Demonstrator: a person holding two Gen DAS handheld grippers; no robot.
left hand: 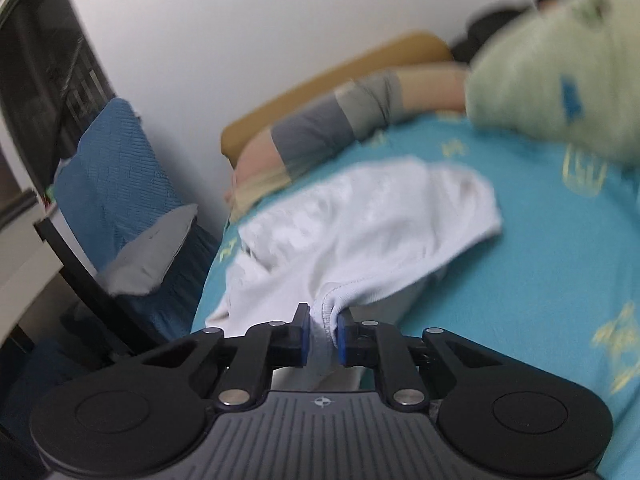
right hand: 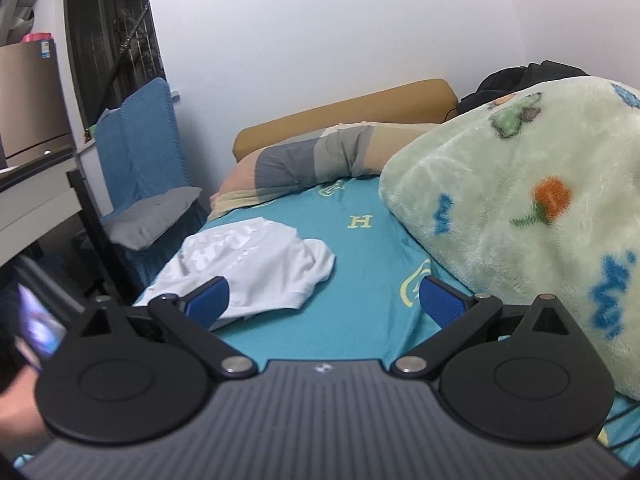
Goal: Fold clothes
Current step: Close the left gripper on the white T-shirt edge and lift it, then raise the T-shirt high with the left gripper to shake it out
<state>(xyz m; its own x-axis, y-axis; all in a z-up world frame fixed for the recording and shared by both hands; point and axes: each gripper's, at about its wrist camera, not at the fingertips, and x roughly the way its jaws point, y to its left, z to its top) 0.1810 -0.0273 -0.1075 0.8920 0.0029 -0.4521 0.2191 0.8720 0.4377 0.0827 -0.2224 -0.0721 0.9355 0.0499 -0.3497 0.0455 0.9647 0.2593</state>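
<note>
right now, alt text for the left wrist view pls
The left hand-held gripper pinches the ribbed hem of a crumpled white garment lying on a teal bedsheet. Behind it lie a striped pillow and a pale green blanket.

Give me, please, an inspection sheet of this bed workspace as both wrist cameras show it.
Surface: bed sheet, turquoise with yellow print.
Job's things: white garment, crumpled near the bed's left edge.
Clutter: fleece blanket heaped at right; pillow at the headboard.
Grippers: left gripper shut on the white garment's ribbed edge; right gripper open, holding nothing.
Cables: nothing seen.
Surroundings: blue-covered chair beside the bed; white wall.
</note>
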